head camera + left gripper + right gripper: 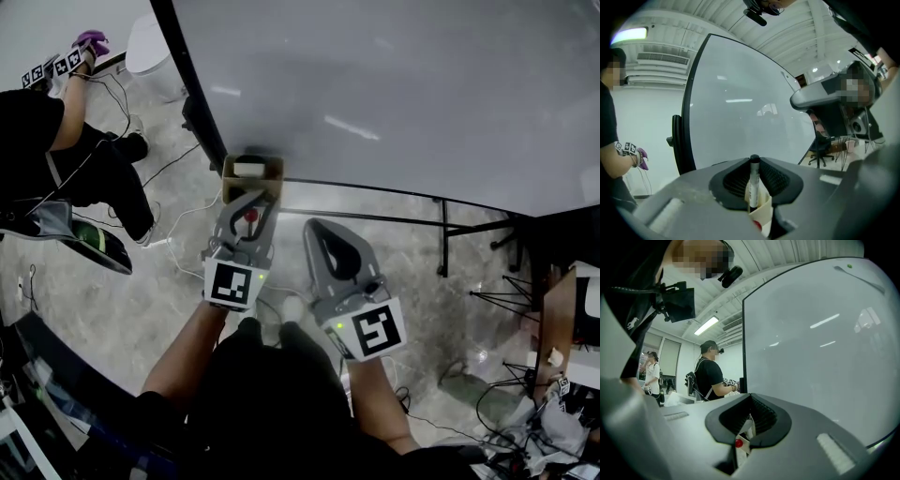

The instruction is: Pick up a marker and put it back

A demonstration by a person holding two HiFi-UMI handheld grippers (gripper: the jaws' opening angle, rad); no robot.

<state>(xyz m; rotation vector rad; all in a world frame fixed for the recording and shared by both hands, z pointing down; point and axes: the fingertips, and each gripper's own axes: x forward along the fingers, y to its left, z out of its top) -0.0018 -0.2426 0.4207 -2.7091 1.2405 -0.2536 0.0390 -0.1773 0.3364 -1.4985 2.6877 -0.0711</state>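
Note:
A marker [753, 180] with a white body and black cap stands upright between the jaws of my left gripper [754, 161], which is shut on it. Right below it is a small cardboard box [761, 206] with a red-capped marker [757, 225] inside. From the head view, my left gripper [251, 194] reaches the cardboard box [272, 169] fixed at the whiteboard's [394, 84] lower edge, and a red cap [250, 216] shows through the jaws. To its right, my right gripper [317, 228] is shut and holds nothing. Looking along my right gripper [749, 397], the red cap [738, 443] shows below the jaws.
The big whiteboard [825, 343] fills the space ahead, and its stand legs [450, 230] cross the floor at right. Another person [66, 141] with grippers stands at the left. Cables [169, 220] lie on the floor. An office chair [820, 152] stands beyond the board.

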